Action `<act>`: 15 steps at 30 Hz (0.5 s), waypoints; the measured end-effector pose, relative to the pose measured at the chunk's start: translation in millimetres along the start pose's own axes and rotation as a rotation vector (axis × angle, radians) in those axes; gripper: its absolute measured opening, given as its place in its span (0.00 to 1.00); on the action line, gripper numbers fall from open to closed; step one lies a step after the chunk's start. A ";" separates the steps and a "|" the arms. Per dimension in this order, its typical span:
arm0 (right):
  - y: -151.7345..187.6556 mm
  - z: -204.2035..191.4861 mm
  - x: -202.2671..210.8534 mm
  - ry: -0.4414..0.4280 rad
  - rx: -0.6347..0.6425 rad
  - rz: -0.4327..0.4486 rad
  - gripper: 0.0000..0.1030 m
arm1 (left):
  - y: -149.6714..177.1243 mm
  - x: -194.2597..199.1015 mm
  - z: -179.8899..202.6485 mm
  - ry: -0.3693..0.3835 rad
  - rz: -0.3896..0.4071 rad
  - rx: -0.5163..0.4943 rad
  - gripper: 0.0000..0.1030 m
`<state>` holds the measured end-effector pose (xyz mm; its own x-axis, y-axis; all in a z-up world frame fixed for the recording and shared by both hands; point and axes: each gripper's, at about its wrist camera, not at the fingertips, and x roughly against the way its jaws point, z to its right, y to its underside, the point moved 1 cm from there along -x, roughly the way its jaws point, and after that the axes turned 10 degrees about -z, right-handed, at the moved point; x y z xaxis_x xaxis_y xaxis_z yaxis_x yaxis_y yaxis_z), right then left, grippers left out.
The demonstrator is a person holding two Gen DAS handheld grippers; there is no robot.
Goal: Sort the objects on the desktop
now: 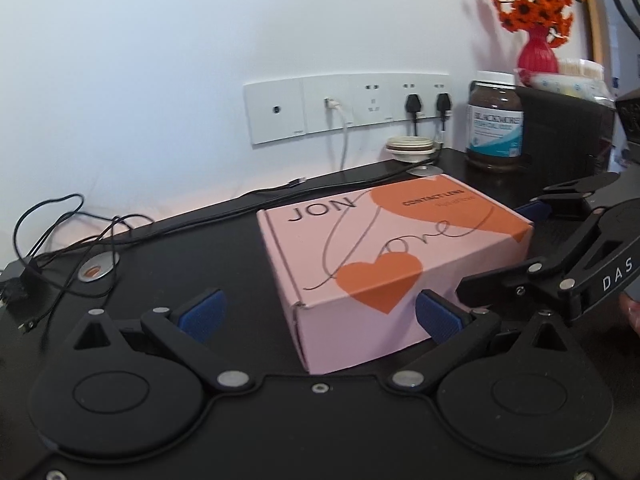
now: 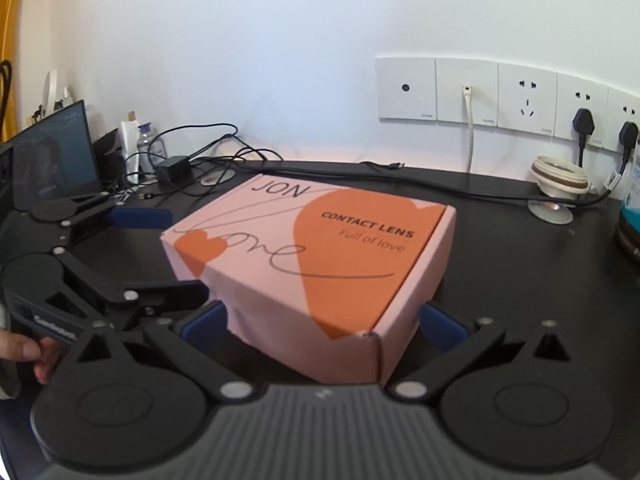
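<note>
Pink cardboard with orange hearts, the box (image 1: 384, 256) lies flat on the black desk (image 1: 192, 248), its long axis running away toward the wall sockets (image 1: 348, 106). Both claws meet it at near corners. The left gripper (image 1: 320, 312) is wide open, its blue pads not touching the card. The right gripper (image 2: 320, 322) is also spread wide, a pad on either side of its corner, holding nothing. Neither is clearly nearer; a lift likely needs both.
</note>
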<state>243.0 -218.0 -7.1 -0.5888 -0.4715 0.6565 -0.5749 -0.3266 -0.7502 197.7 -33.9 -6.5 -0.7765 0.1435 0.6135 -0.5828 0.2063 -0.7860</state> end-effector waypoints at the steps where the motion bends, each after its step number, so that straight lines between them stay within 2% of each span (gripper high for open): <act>1: -0.8 0.7 0.0 0.007 -0.007 0.005 0.99 | 0.0 0.3 -0.9 0.000 -0.002 0.012 1.00; 15: -0.7 -0.1 15.4 0.030 -0.084 0.032 0.99 | 3.3 12.3 -5.4 -0.051 -0.015 0.119 1.00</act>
<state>234.3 -224.9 3.6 -0.6235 -0.4558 0.6352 -0.6003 -0.2413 -0.7625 187.6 -26.2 -1.2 -0.7768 0.0916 0.6231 -0.6166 0.0912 -0.7820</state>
